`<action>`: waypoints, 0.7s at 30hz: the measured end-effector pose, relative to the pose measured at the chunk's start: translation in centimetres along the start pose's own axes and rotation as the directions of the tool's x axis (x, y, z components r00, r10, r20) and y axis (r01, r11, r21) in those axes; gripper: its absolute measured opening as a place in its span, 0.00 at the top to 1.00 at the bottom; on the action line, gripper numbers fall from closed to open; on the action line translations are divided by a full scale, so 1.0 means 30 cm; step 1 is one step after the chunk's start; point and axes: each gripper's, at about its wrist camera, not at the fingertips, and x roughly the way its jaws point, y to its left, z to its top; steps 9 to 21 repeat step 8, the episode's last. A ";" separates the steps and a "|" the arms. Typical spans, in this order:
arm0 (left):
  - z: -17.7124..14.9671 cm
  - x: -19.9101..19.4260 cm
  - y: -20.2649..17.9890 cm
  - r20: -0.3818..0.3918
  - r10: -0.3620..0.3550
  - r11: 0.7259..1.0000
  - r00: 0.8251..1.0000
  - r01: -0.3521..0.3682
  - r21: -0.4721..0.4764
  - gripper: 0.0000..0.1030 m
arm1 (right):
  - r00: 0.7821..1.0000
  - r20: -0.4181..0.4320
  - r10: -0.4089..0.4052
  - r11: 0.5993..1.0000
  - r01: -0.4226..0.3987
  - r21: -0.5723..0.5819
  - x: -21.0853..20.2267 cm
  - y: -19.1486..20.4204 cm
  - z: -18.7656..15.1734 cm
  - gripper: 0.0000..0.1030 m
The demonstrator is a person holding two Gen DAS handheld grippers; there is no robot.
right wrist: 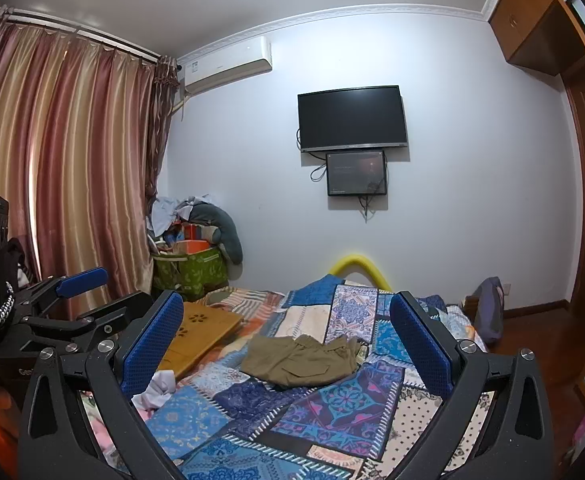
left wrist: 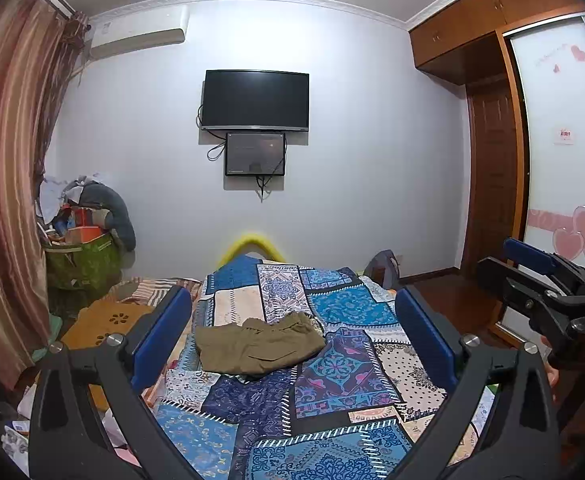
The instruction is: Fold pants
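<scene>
Olive-green pants [left wrist: 258, 344] lie in a compact, folded bundle on the patchwork bedspread [left wrist: 332, 400], a flap pocket facing up. In the right wrist view the pants [right wrist: 302, 360] sit ahead, between the fingers' line of sight. My left gripper [left wrist: 292, 320] is held open above the bed, well short of the pants, nothing between its blue pads. My right gripper [right wrist: 286, 324] is open too, raised and empty. The right gripper [left wrist: 532, 276] also shows at the right edge of the left wrist view, and the left gripper [right wrist: 92, 296] at the left of the right wrist view.
A wooden lap tray [right wrist: 200, 332] lies on the bed left of the pants. A green bin [right wrist: 190, 270] piled with clutter stands in the corner by the curtains [right wrist: 60, 168]. A TV [right wrist: 350, 118] hangs on the far wall. A wardrobe [left wrist: 492, 160] and wooden floor lie to the right.
</scene>
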 end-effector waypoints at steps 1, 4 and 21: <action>0.000 0.000 0.000 0.000 -0.001 1.000 1.000 0.001 0.000 0.00 | 1.000 0.000 0.001 1.000 -0.001 0.001 0.000 0.000 0.000 0.00; 0.000 -0.001 -0.001 0.001 0.003 1.000 1.000 -0.003 0.002 0.00 | 1.000 -0.001 0.001 1.000 -0.001 0.004 0.000 0.001 -0.002 0.00; -0.002 0.001 -0.004 -0.001 0.001 1.000 1.000 -0.001 0.001 0.00 | 1.000 -0.001 0.001 1.000 -0.001 0.004 0.002 0.002 -0.001 0.00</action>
